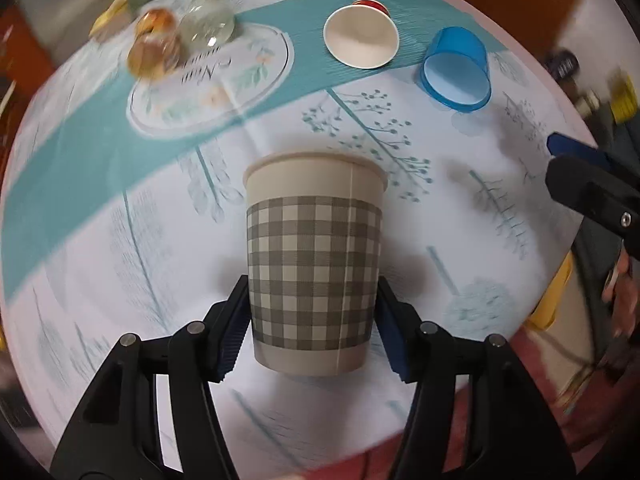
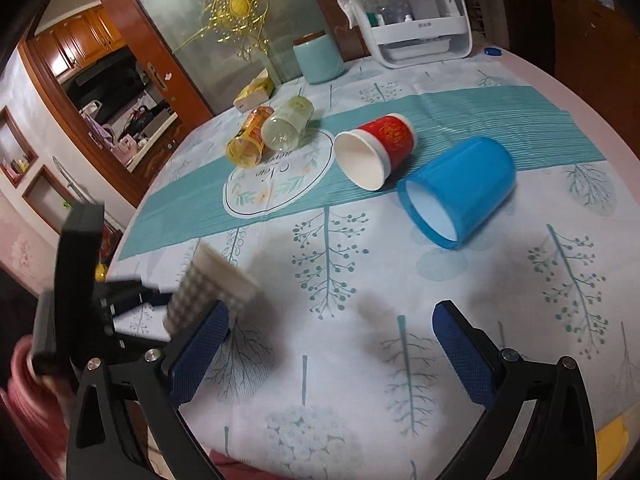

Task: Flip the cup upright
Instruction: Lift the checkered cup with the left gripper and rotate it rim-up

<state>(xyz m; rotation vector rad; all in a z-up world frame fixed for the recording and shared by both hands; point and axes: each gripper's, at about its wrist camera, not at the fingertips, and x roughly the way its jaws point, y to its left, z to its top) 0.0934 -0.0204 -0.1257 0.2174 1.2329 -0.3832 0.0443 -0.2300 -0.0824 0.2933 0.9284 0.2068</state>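
Left hand-held gripper (image 1: 314, 320) reaching forward over the tabletop (image 1: 120, 248), blue pads clamped on the lower sides of the gingham paper cup (image 1: 314, 264) — rim up, held just above the cloth. Right hand-held gripper (image 2: 330, 344) low over the near edge, jaws spread wide, holding nothing. Beyond, lying on their sides: red paper cup (image 2: 380, 148), blue plastic cup (image 2: 460, 190).

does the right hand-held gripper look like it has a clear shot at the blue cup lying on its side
Probably yes. The right hand-held gripper is open and empty, and only bare tablecloth lies between it and the blue cup. The red paper cup lies beside it, apparently apart.
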